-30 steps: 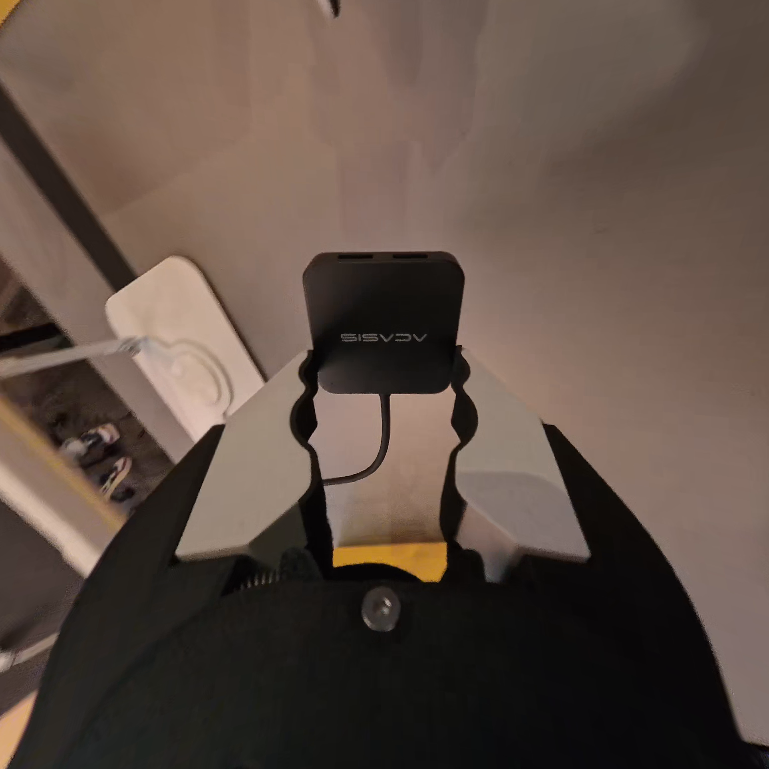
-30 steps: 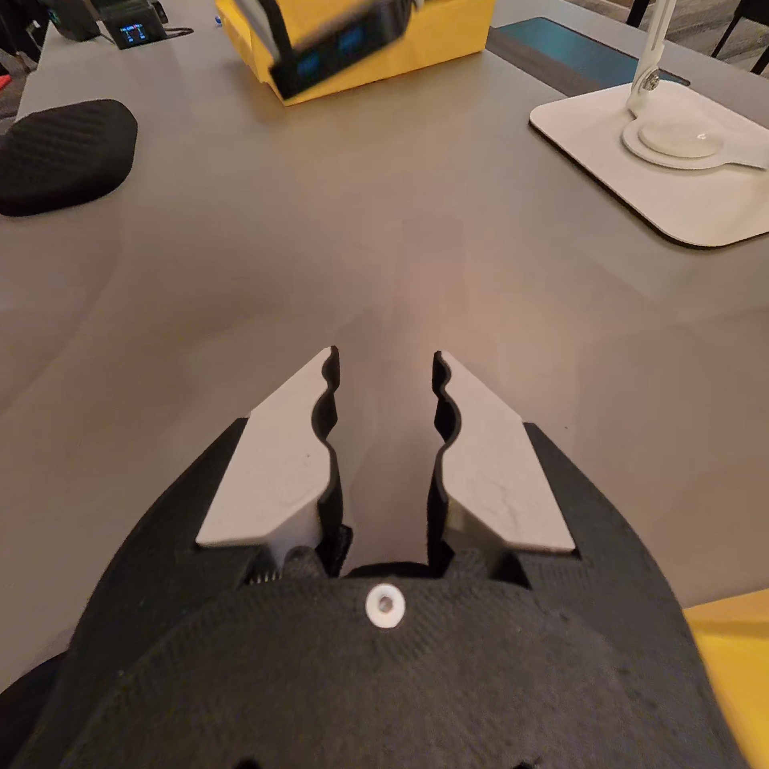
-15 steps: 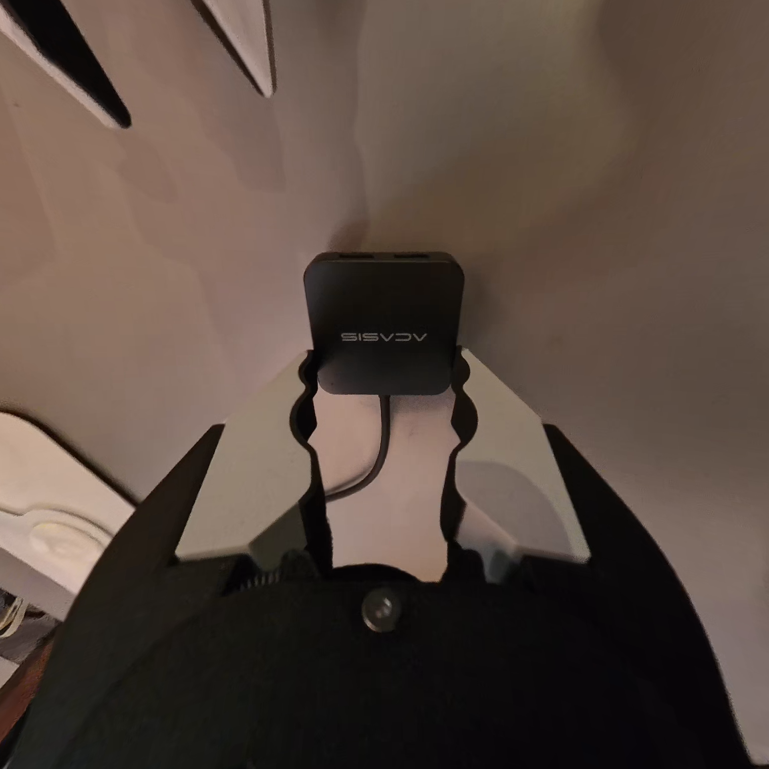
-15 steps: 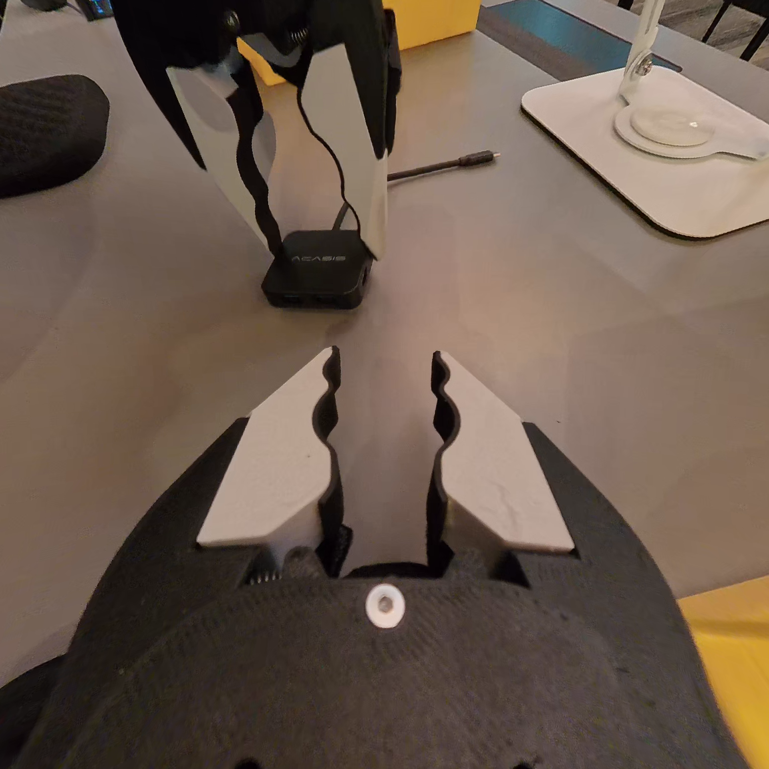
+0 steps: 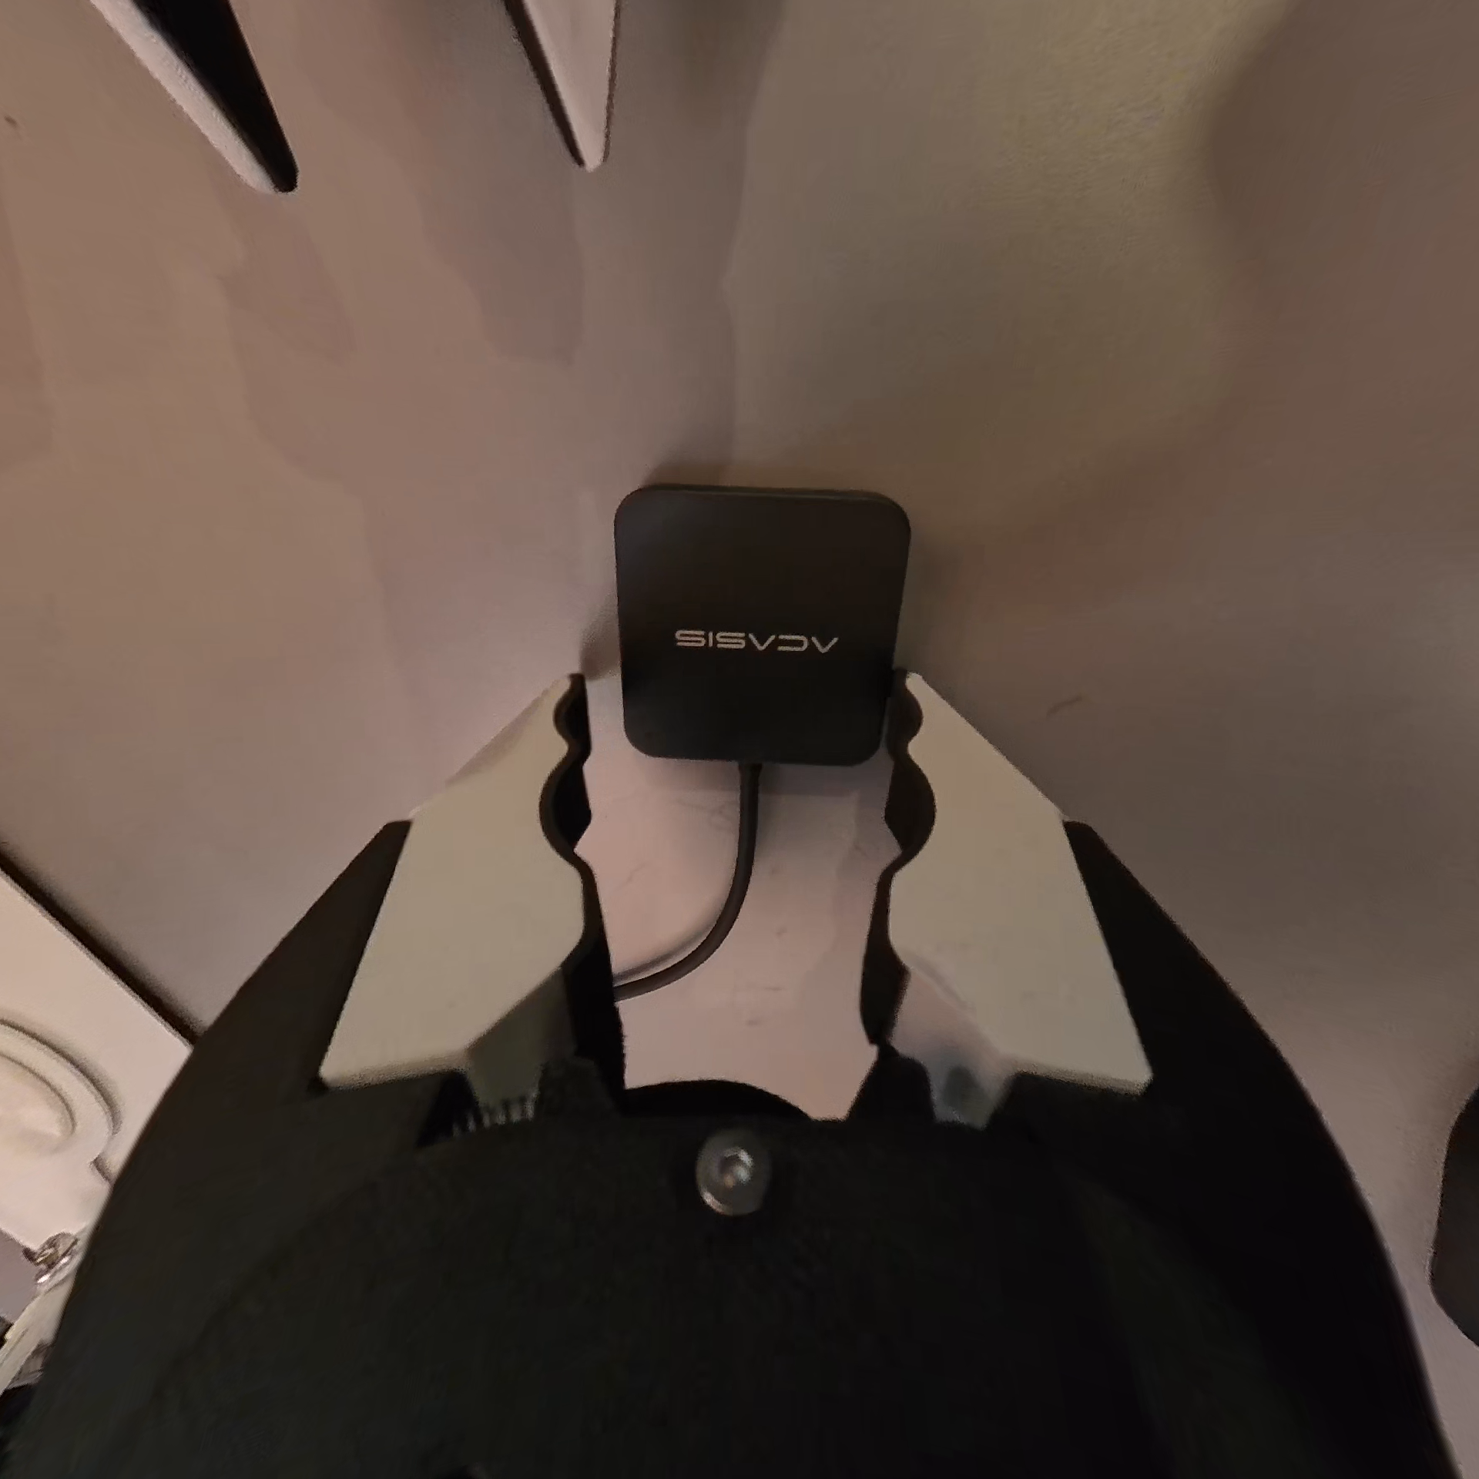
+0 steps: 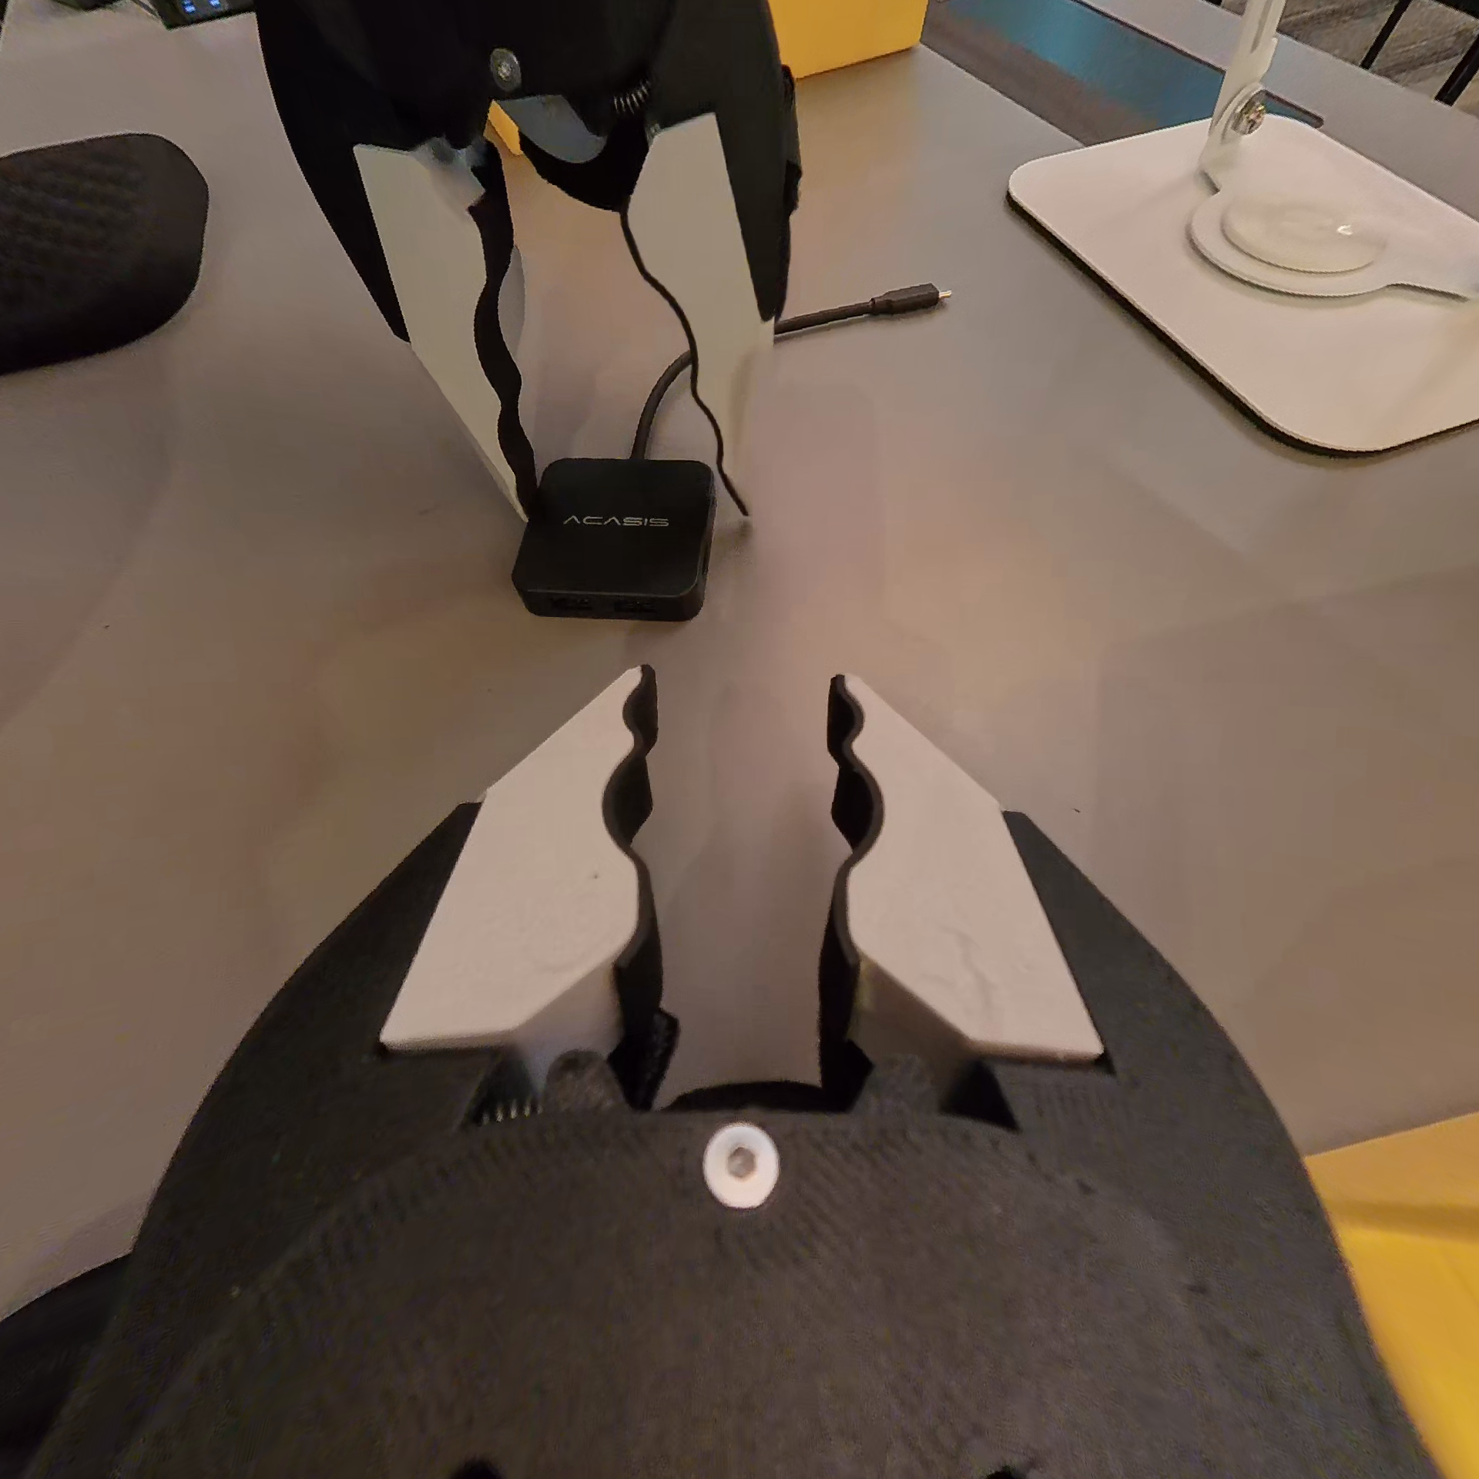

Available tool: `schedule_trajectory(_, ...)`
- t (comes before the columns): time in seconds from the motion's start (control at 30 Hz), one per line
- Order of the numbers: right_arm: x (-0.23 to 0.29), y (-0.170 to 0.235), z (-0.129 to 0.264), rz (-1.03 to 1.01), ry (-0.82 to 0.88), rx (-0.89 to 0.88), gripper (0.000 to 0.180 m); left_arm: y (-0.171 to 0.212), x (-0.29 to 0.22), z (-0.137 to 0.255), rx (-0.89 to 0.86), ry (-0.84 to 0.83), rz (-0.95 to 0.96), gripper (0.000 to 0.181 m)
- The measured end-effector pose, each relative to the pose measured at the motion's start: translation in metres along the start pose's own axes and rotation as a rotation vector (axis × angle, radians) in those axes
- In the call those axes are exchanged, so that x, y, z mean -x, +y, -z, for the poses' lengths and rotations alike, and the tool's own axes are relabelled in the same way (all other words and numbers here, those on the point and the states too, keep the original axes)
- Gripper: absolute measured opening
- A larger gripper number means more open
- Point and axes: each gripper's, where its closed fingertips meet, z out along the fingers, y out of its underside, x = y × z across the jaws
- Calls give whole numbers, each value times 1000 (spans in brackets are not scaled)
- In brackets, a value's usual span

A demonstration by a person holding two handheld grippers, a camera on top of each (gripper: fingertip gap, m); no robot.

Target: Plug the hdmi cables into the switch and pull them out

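The black square switch [image 5: 760,632] lies flat on the grey table, its two front ports facing my right gripper [image 6: 616,552]. Its short black cable [image 5: 740,864] trails behind to a small loose connector [image 6: 904,302]. My left gripper [image 5: 738,688] straddles the switch's rear half from above with its jaws open. One finger touches a back corner and the other stands just clear of the side. It also shows in the right wrist view [image 6: 632,512]. My right gripper [image 6: 740,680] is open and empty, a short way in front of the ports. No HDMI cable is in view.
A white stand base [image 6: 1280,304] sits at the right of the table and shows in the left wrist view [image 5: 64,1000]. A black padded rest [image 6: 80,248] lies at the left. A yellow box [image 6: 848,32] stands behind, and a yellow surface [image 6: 1400,1200] is at my near right. The tips of one gripper are about 10 cm away from the tips of the other. My right tips are about 20 cm from the small loose connector [image 6: 904,302], my left tips only 15 cm.
My left gripper carried the switch down onto the table, then its jaws widened slightly off the switch's sides. The switch now sits closer in front of my right gripper.
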Motion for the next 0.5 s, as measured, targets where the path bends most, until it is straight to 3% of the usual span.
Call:
schedule_trajectory(0.2,0,-1,1,-7,-3,-7,41,-1,-7,-3,-11,49,47,95)
schedule_trajectory(0.3,0,-1,1,-7,-4,-10,41,-4,-5,4,-40,16,60,96)
schedule_trajectory(0.5,0,-2,1,-6,-8,-15,41,16,11,85,-191,-255,253,79)
